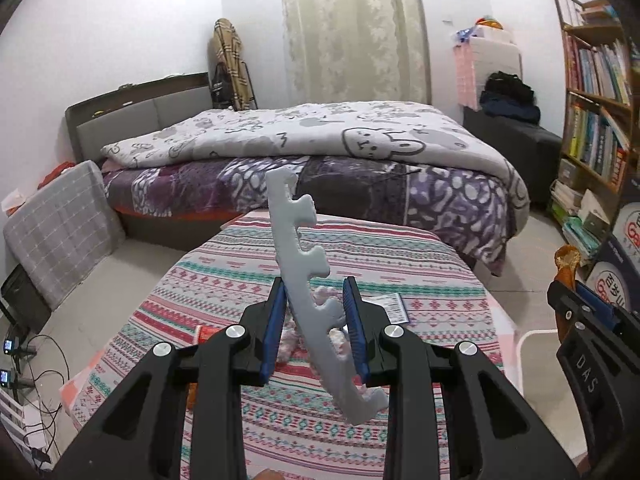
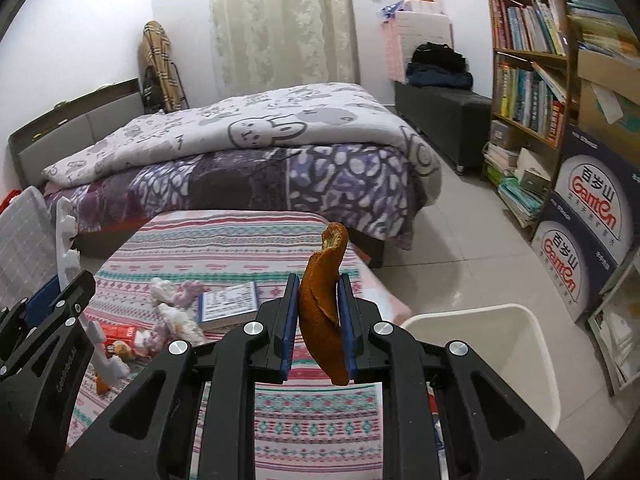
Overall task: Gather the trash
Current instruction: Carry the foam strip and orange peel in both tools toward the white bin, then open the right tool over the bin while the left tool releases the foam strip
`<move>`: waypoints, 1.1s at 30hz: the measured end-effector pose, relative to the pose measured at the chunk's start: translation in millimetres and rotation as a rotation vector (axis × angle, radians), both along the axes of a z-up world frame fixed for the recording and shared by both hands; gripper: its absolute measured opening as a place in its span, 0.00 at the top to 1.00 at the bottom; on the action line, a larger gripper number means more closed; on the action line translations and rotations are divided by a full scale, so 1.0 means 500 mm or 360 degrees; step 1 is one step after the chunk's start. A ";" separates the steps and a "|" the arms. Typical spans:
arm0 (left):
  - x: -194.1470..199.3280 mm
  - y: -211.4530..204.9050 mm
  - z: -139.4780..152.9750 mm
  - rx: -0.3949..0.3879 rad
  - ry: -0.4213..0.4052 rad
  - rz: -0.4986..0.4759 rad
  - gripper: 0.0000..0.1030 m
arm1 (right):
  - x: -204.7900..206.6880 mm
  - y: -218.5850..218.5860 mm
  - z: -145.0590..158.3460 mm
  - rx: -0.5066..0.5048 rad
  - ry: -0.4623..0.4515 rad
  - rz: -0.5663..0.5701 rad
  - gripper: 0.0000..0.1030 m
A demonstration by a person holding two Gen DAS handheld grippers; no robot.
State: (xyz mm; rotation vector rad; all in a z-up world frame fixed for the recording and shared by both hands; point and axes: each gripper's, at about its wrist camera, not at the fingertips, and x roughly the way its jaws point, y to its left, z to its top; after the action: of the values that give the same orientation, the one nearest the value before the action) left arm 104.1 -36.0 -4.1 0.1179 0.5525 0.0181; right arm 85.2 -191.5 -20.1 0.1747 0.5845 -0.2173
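Trash in the left wrist view: a white foam strip (image 1: 308,280) stands tilted above the striped bench (image 1: 420,256), clamped between the left gripper (image 1: 316,332) fingers.

In the right wrist view, the right gripper (image 2: 319,330) fingers hold an orange peel (image 2: 323,312), near the white bin (image 2: 536,356). 1 crumpled wrapper (image 2: 176,312) lies on the bench.

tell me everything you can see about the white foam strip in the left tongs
The foam strip is a long, thin, pale grey-white piece that looks like packing foam. One edge is smooth and slightly curved; the other has blocky tabs and notches. It stands nearly upright, leaning a little, above the striped cloth. The left tongs clamp it on its lower half, blue pads against both sides, with both ends sticking out free. It also shows at the left edge of the right wrist view.
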 end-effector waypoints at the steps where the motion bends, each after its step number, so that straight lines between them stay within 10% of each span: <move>1: 0.000 -0.007 -0.001 0.0000 0.0002 -0.0010 0.71 | -0.003 -0.007 0.000 -0.0001 0.0000 -0.0013 0.82; 25: -0.026 -0.193 -0.058 0.0035 0.0111 -0.0355 0.71 | -0.070 -0.213 -0.029 0.0040 0.0093 -0.0416 0.81; 33: -0.033 -0.245 -0.077 0.0002 0.0190 -0.0484 0.71 | -0.104 -0.271 -0.025 0.0043 0.0061 -0.0565 0.52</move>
State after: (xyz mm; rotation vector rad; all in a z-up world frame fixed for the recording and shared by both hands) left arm 87.6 -158.4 -42.5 0.2044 0.6488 -0.2862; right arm 33.1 -326.9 -32.8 0.3013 0.5920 -0.5579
